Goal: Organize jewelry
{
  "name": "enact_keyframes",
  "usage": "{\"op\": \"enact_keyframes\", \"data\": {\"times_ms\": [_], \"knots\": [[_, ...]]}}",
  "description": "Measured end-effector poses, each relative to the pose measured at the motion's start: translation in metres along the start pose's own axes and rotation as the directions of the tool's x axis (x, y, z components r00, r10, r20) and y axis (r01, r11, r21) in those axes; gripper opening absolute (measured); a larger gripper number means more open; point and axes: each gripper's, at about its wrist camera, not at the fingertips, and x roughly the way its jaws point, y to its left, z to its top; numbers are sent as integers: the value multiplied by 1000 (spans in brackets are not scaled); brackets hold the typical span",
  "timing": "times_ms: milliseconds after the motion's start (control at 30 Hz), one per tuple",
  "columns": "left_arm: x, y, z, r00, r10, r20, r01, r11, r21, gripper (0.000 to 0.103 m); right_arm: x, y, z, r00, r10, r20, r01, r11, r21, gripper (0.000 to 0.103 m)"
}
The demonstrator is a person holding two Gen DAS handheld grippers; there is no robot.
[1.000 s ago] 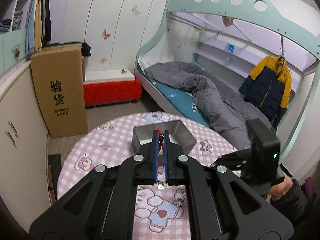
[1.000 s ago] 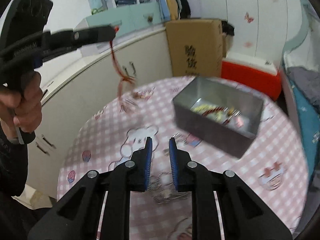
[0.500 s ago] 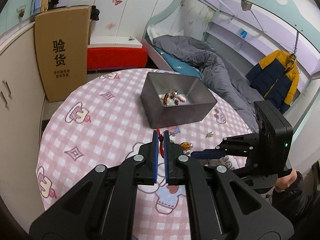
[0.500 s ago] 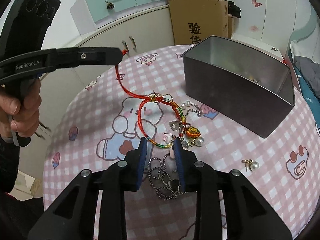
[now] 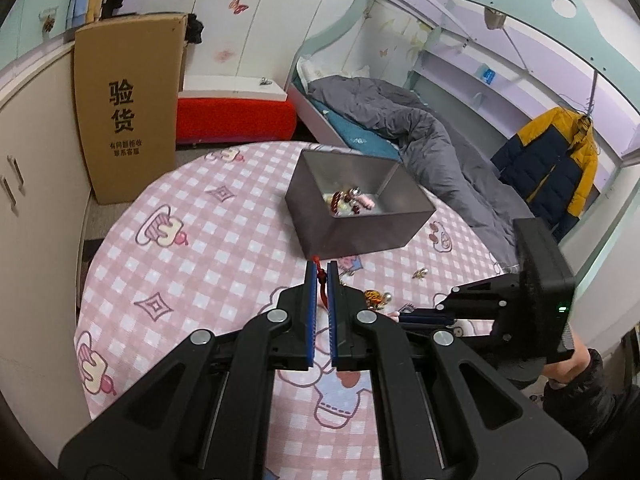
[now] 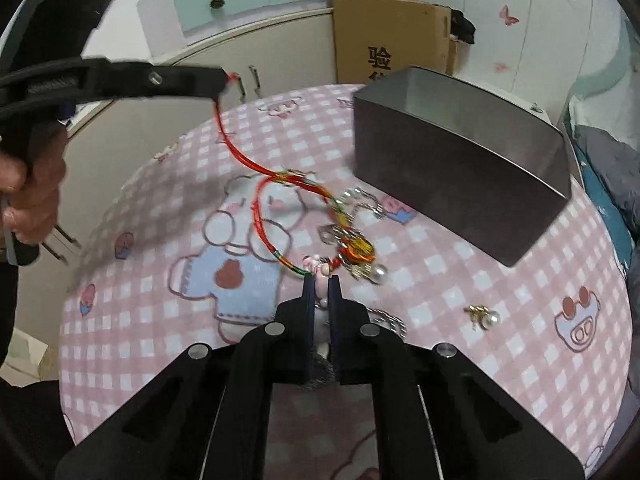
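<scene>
My left gripper is clamped on the red cord, my right gripper on its pink charm low over the tabletop. The risk: snagging the chain and pearls tangled alongside, short of the tin.

My left camera looks along its fingers, high over the pink table, toward the bed. My right camera sits low and close, facing the cupboards. Both see the metal box and each other's gripper.
</scene>
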Motion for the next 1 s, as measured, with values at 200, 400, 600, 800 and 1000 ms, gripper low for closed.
{"op": "enact_keyframes", "data": {"times_ms": [200,400,600,800,1000], "knots": [[-21,-18,16,998,-20,57,18,999,44,5,-32,-14,7,984,126,126,-139,986,93,5],[-46,-42,43,991,-26,134,10,993,120,5,-72,-36,30,938,215,273,-265,951,162,5],[-59,-60,68,983,-43,179,10,984,179,5,-95,-51,47,926,166,340,-245,948,204,5],[-54,-70,108,976,-61,210,18,979,203,5,-110,-69,77,927,51,372,-146,962,230,5],[-22,-75,132,979,-105,173,72,980,185,5,-92,-87,105,943,-7,332,-81,965,249,7]]}}
